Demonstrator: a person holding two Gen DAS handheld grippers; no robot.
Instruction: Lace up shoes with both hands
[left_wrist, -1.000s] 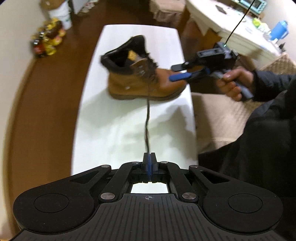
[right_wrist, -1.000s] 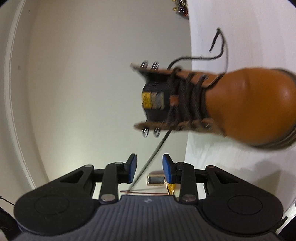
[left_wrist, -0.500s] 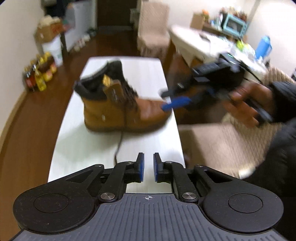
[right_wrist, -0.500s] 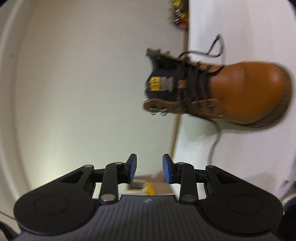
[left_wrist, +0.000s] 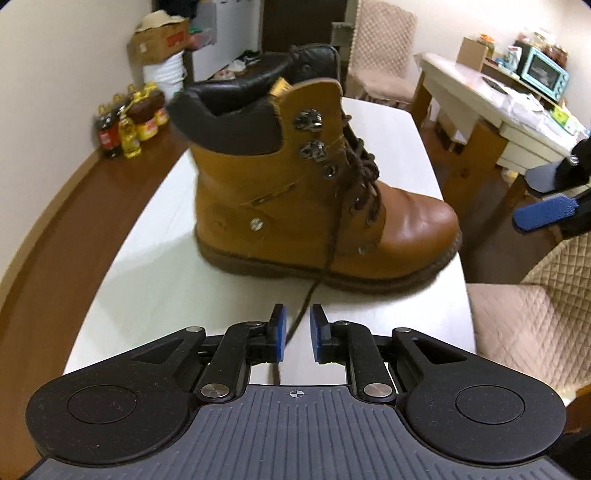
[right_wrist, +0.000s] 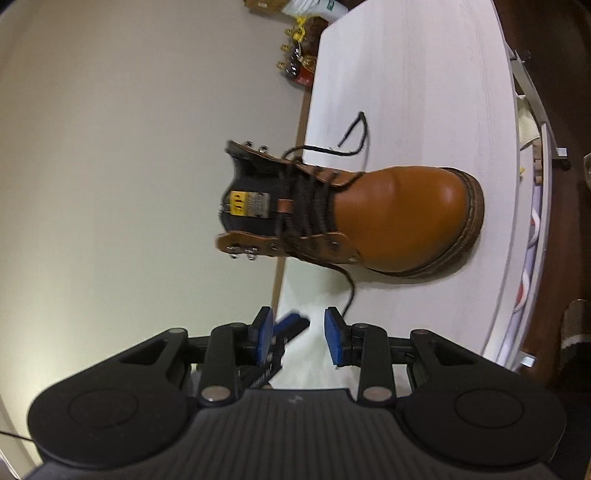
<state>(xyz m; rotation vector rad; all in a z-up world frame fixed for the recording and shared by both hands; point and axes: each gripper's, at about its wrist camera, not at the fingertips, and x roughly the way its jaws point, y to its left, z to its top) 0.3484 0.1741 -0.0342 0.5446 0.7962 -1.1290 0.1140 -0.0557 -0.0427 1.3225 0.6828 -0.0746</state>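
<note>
Boot (left_wrist: 295, 192) stands upright on the white surface (left_wrist: 155, 258), heel at 9 o'clock and toe at 3 o'clock in the left wrist view, side-on so the hooks and eyelets face the left tool (left_wrist: 296, 338). Upper hooks (left_wrist: 312, 136) carry no lace; lower eyelets are laced. Near lace (left_wrist: 332, 240) hangs down the boot's side and runs slack across the surface between the left tool's pads (left_wrist: 279, 338), which have just been opening; not gripped, lace lies free. Far lace (right_wrist: 354, 140) lies loose beyond the boot. Right tool (right_wrist: 299, 334), at 3 o'clock off the toe, stands open and empty, judged waiting.
</note>
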